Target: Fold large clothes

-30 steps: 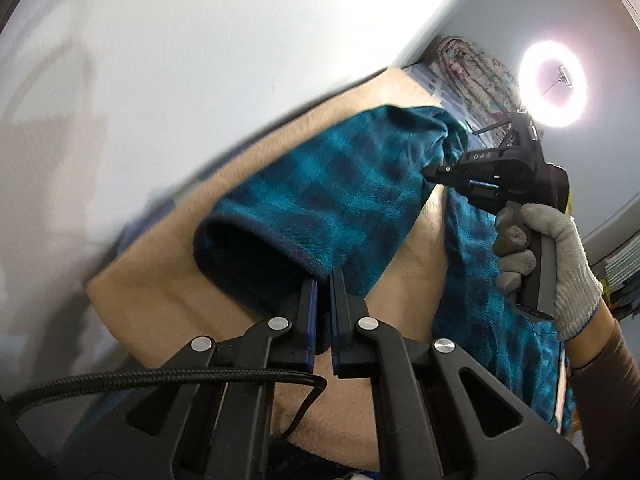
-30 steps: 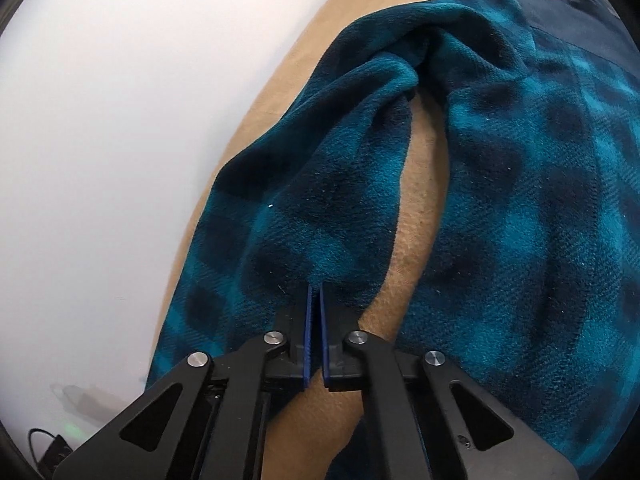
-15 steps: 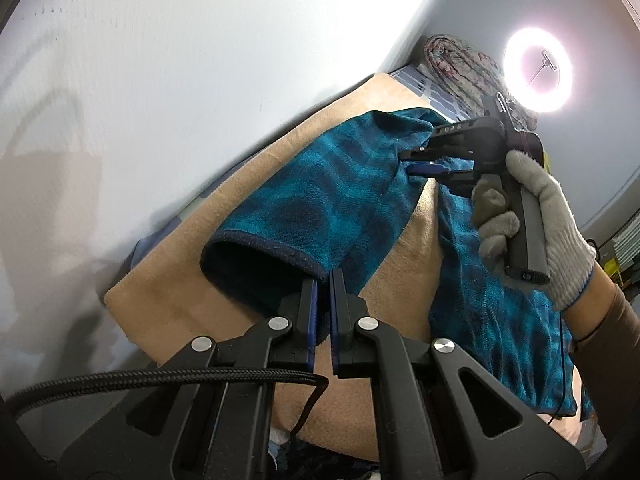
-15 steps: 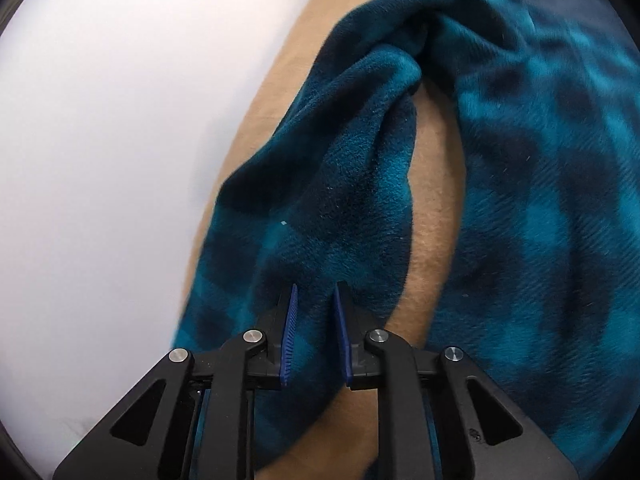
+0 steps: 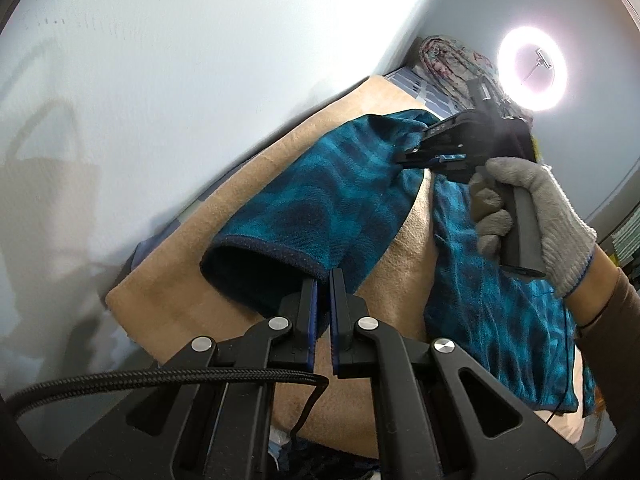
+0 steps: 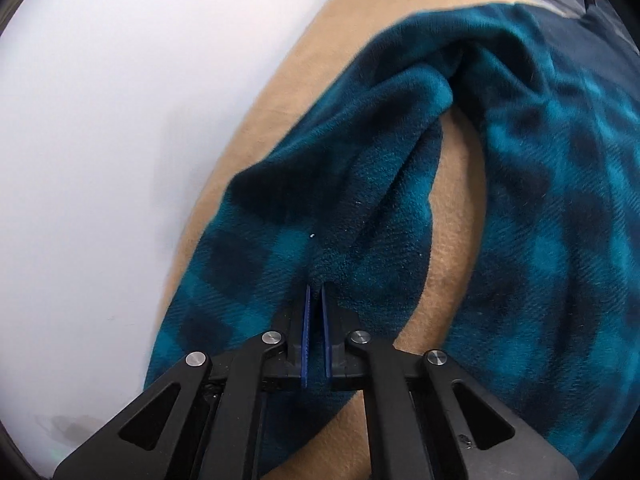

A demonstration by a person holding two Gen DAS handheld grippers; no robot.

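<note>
Teal plaid fleece garment (image 6: pixel 560 208) spread on tan blanket (image 5: pixel 256 184): soft, limp, grippy; my left gripper (image 5: pixel 323 276) is pinched on the sleeve cuff (image 5: pixel 276 248), right gripper (image 6: pixel 316 292) nipping mid-sleeve, so hems are the best hold.

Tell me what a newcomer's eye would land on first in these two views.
First, the teal plaid fleece garment spread over the tan blanket, one sleeve stretched out beside a pale wall. The left gripper pinches the sleeve's dark cuff, jaws nearly together, while the right gripper nips the sleeve farther up, held in a grey-gloved hand. At the upper right of the left wrist view, a glowing ring light draws the eye.
</note>
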